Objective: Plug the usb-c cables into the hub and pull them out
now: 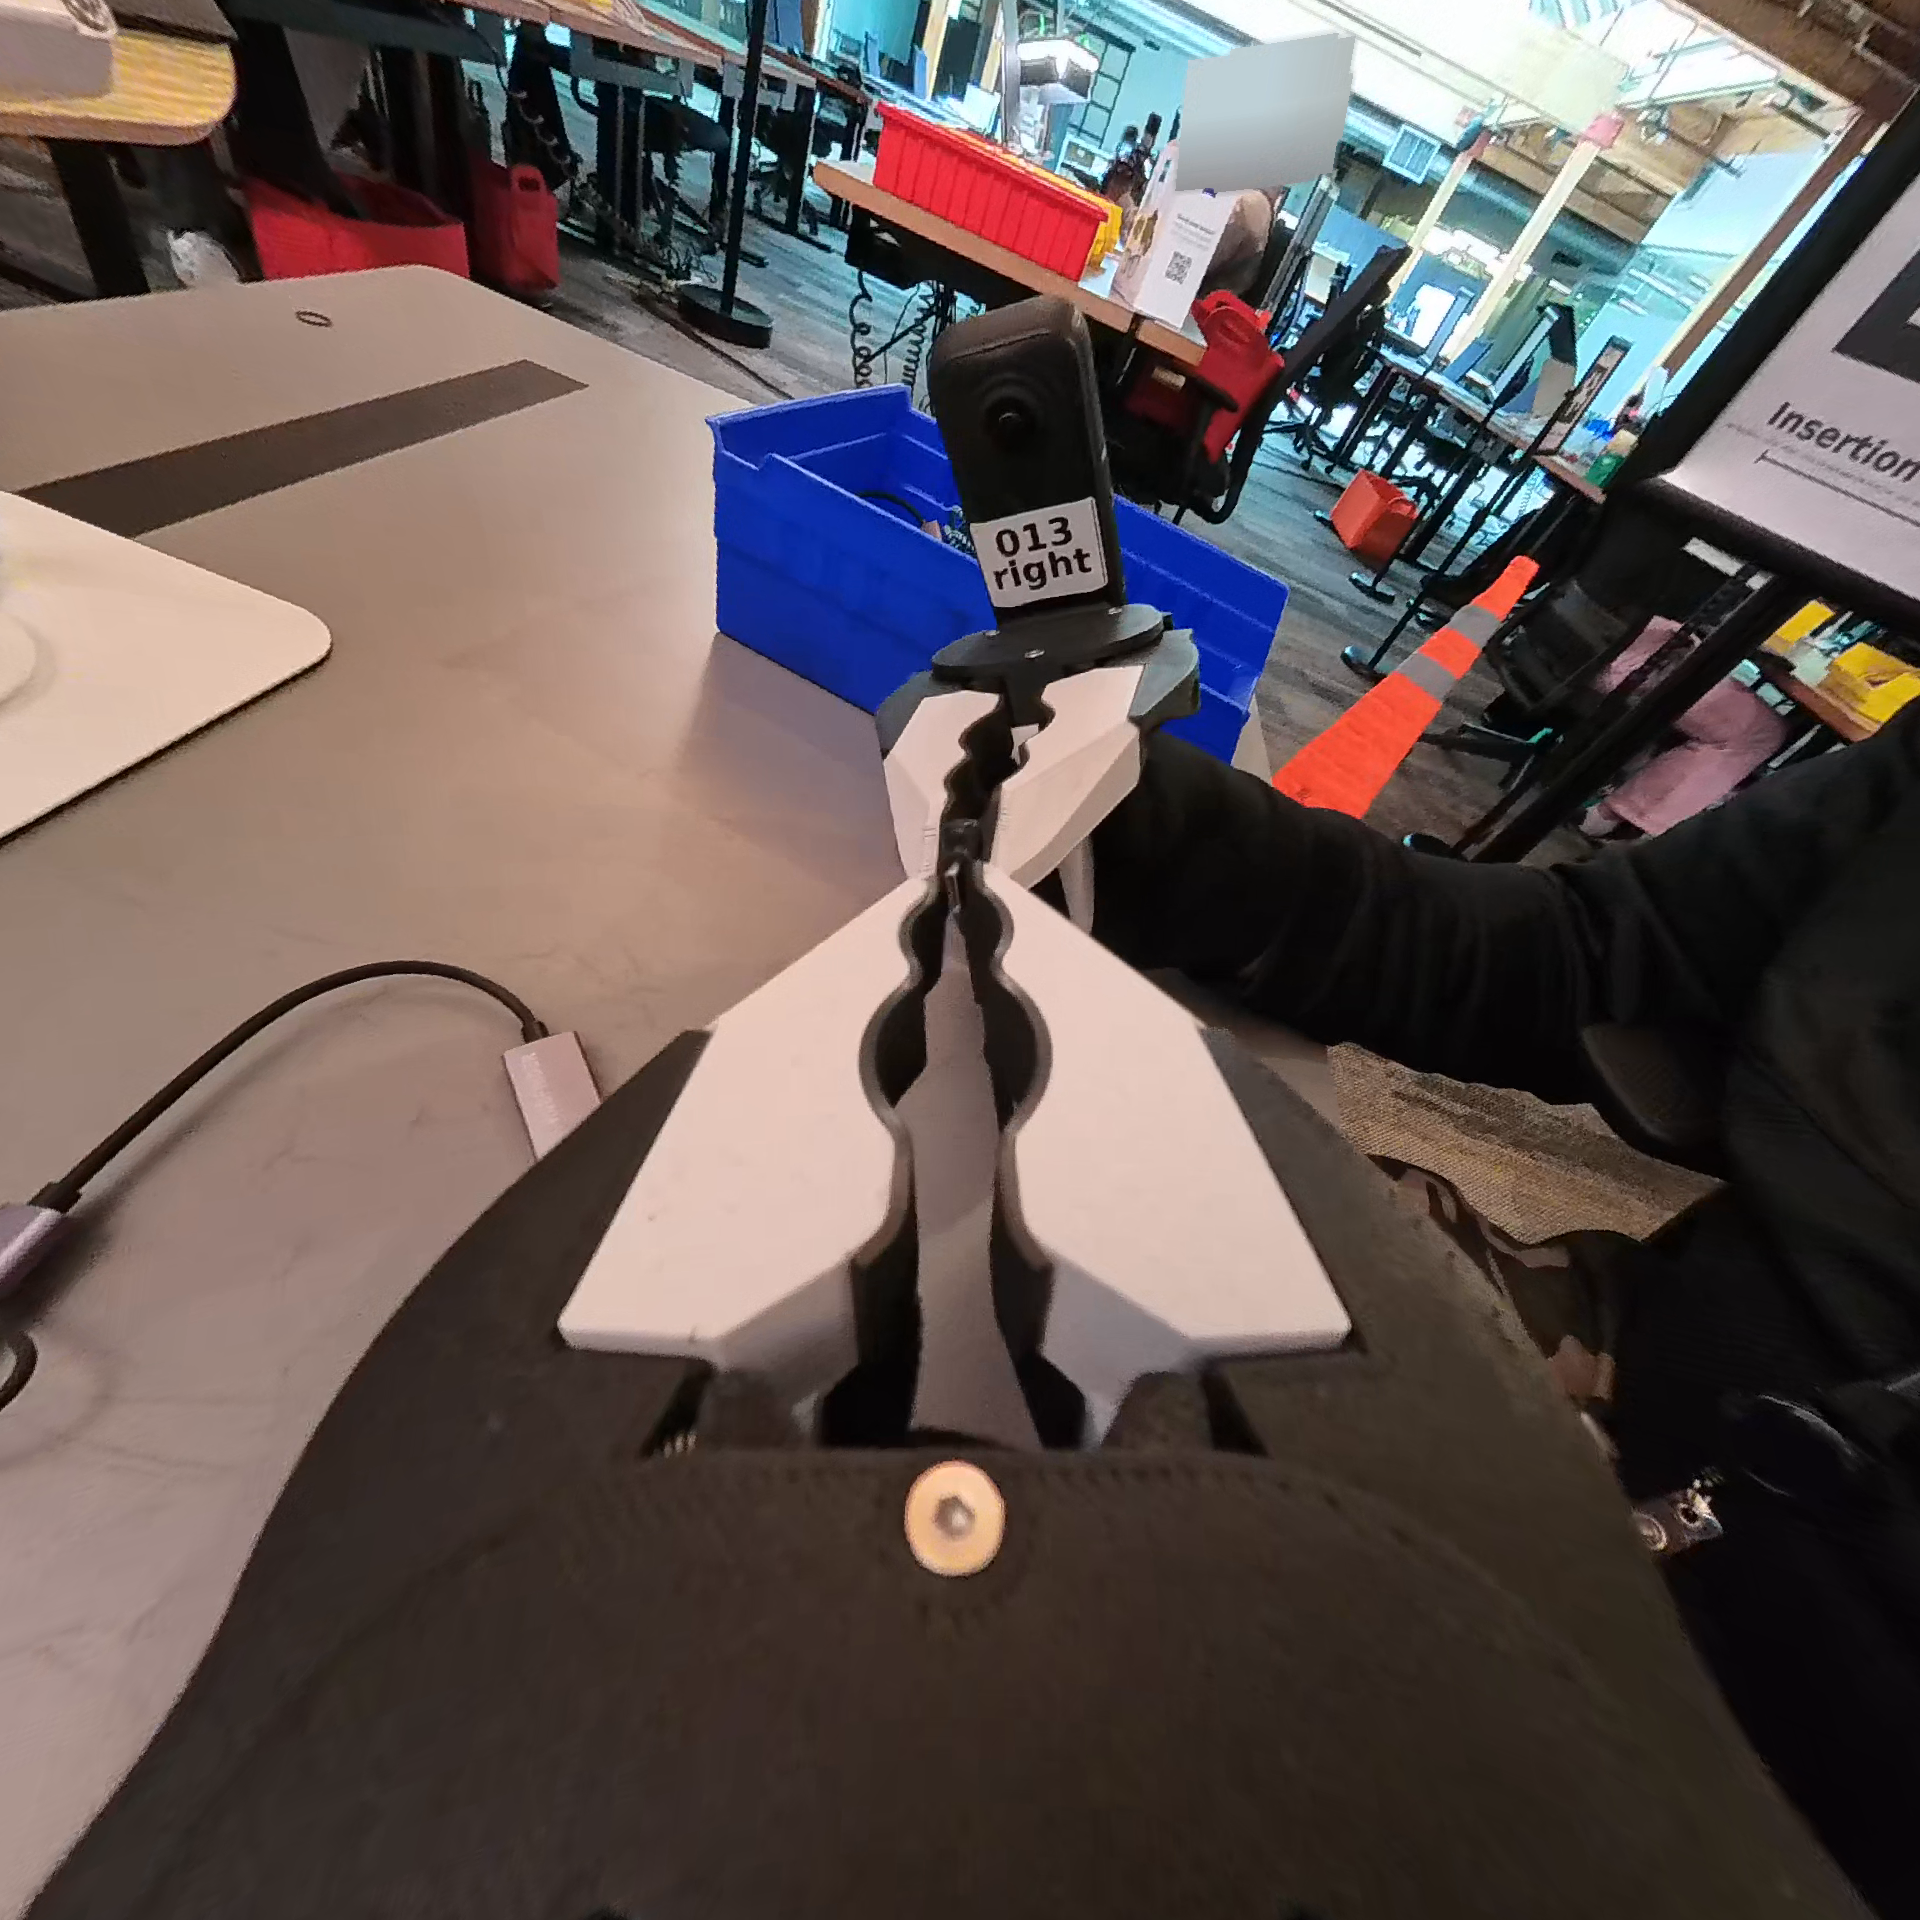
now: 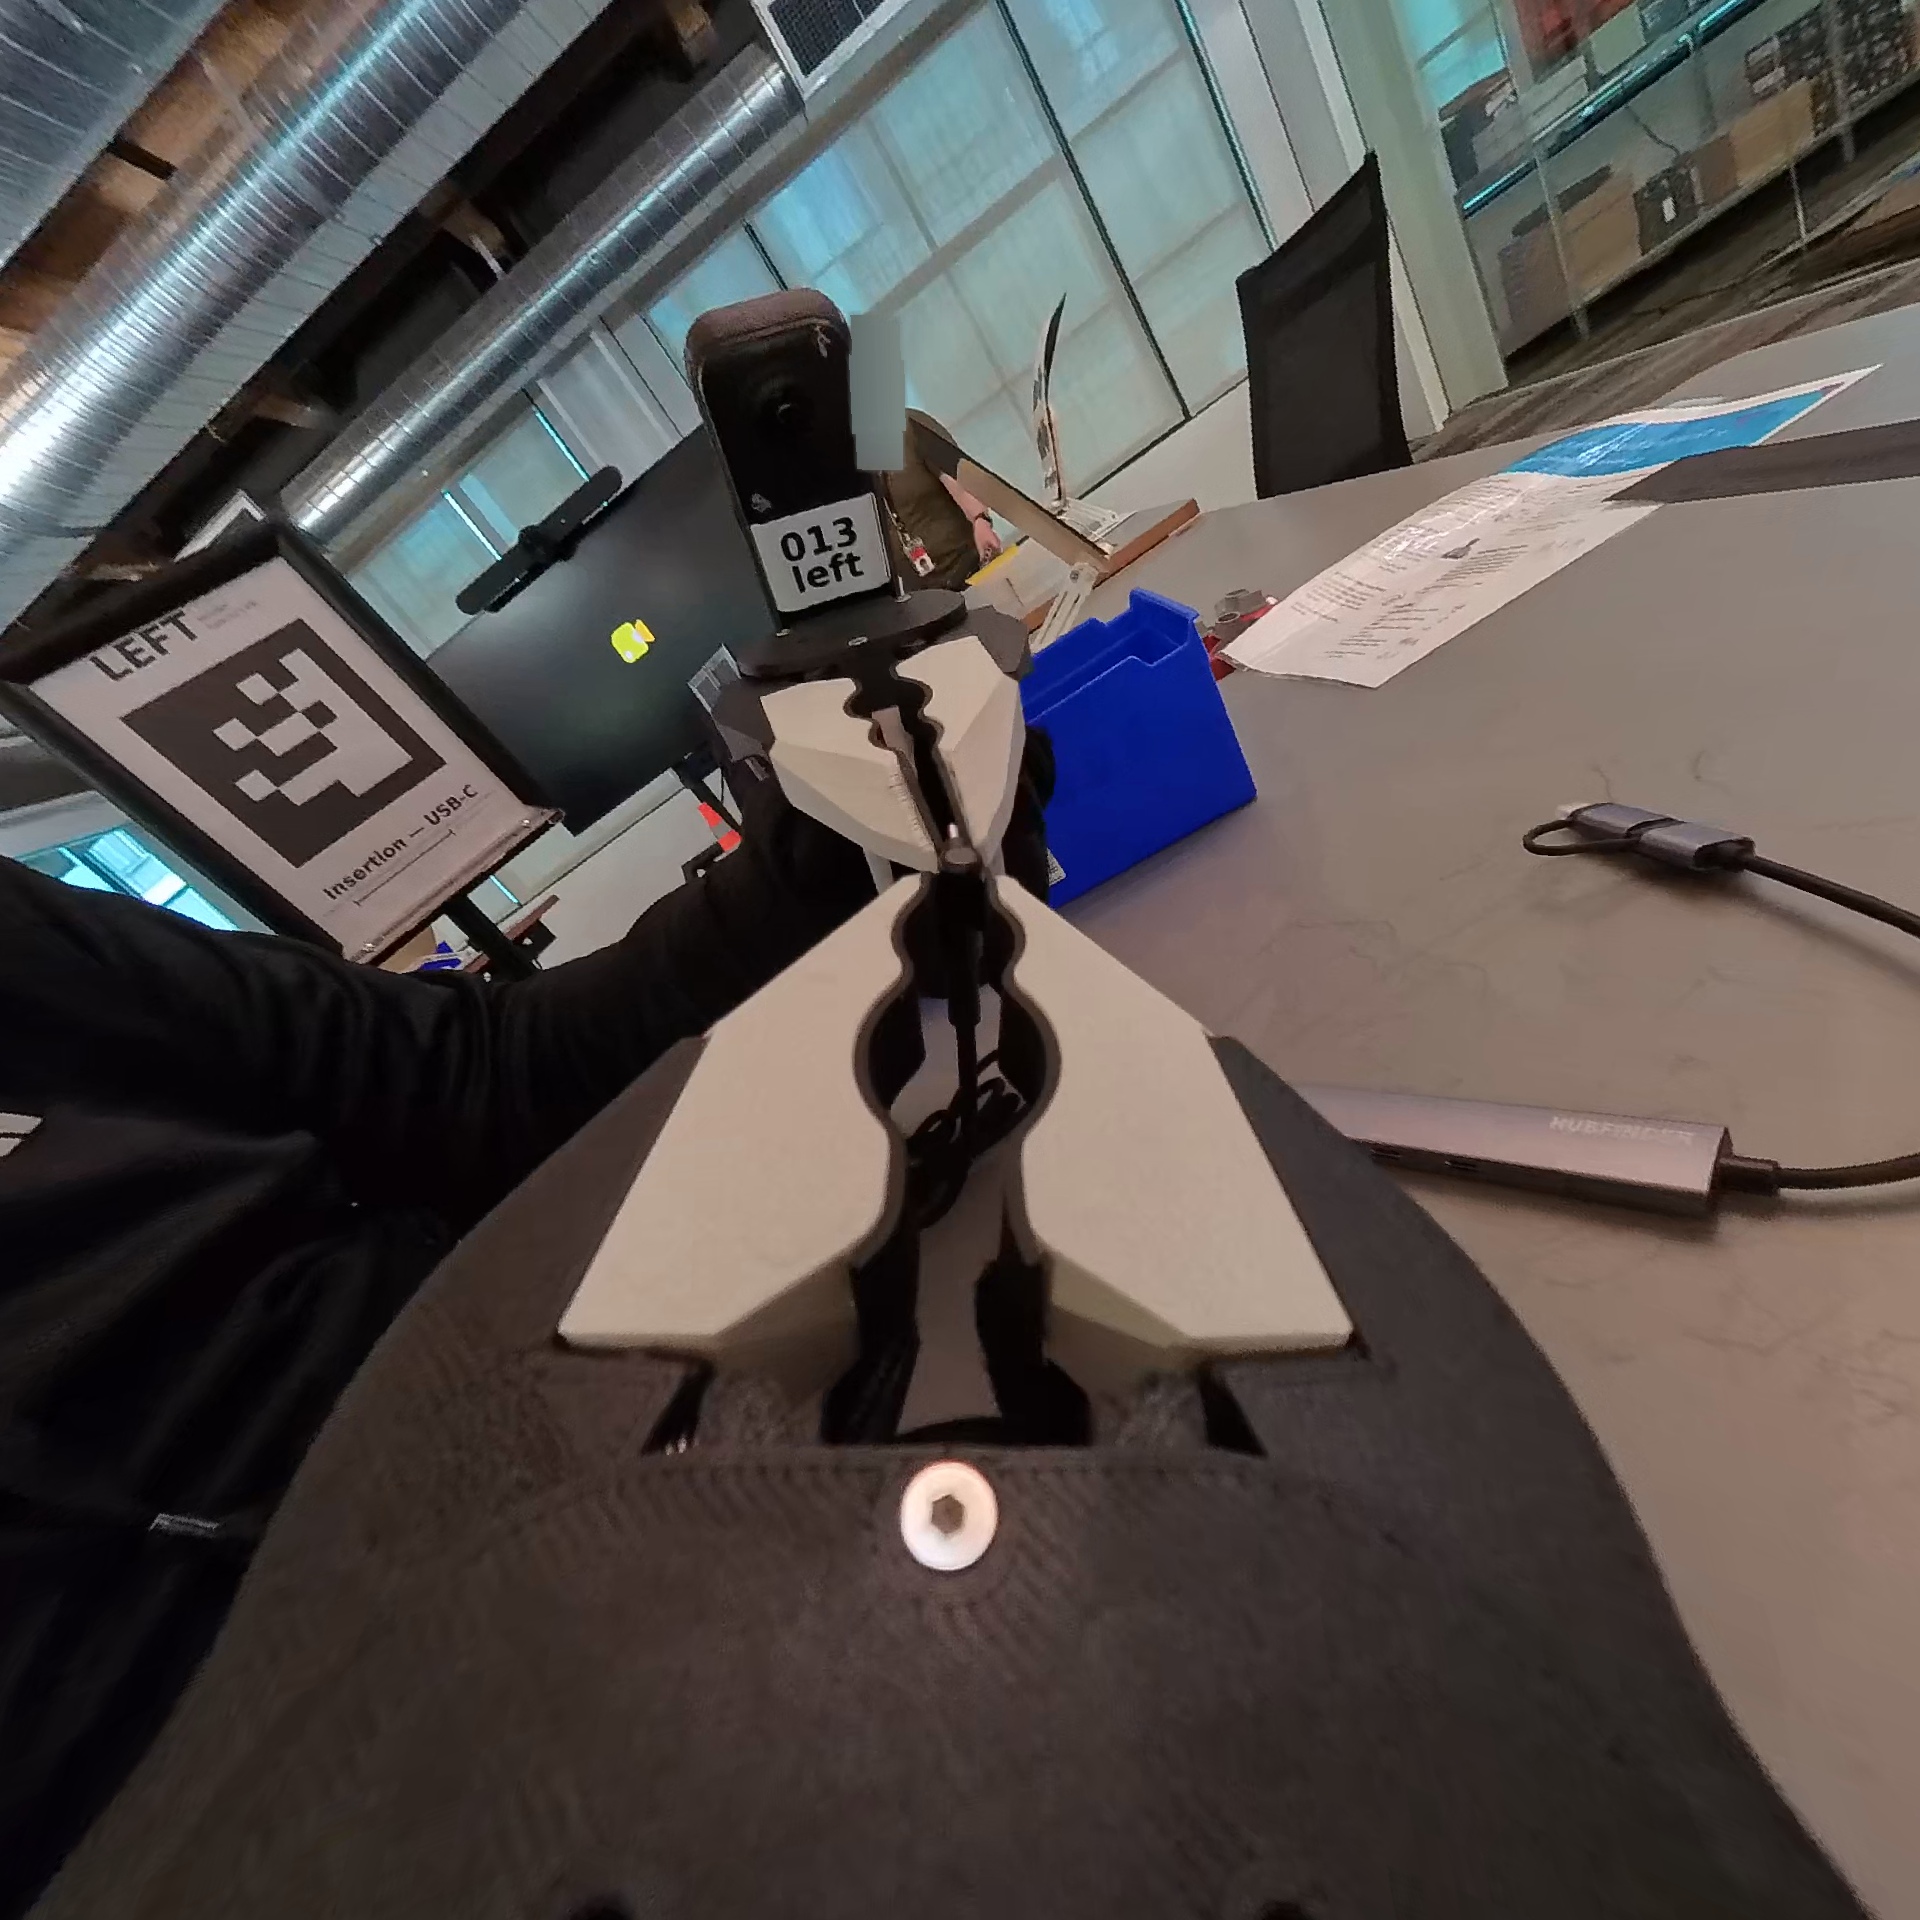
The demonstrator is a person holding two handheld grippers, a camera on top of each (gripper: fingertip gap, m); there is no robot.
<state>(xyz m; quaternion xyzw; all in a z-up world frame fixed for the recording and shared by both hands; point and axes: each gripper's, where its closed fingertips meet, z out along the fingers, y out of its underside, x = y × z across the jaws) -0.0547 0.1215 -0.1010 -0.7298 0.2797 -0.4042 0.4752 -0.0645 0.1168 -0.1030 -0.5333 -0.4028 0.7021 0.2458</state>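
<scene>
My left gripper (image 1: 954, 899) and right gripper (image 2: 956, 883) meet tip to tip above the grey table (image 1: 520, 790). Both are shut on one black usb-c cable (image 1: 977, 987), whose plug (image 1: 954, 844) sits between the two sets of fingertips. The cable's coiled slack (image 2: 966, 1132) hangs between the right gripper's fingers. In the left wrist view the right gripper (image 1: 961, 821) faces me; in the right wrist view the left gripper (image 2: 951, 831) does. The slim grey hub (image 2: 1538, 1143) lies flat on the table beside both grippers, partly hidden in the left wrist view (image 1: 551, 1091). Its own lead (image 2: 1829, 904) curves to a grey adapter end (image 2: 1662, 836).
A blue bin (image 1: 831, 561) stands on the table just behind the grippers. A white pad (image 1: 135, 665) lies at the left, and printed sheets (image 2: 1455, 561) lie farther back. A sign stand (image 2: 281, 748) and an orange cone (image 1: 1392, 707) stand off the table. A person's black sleeve (image 1: 1403, 935) reaches in. Left tips and right tips are each some 15 cm from the slim grey hub (image 2: 1538, 1143).
</scene>
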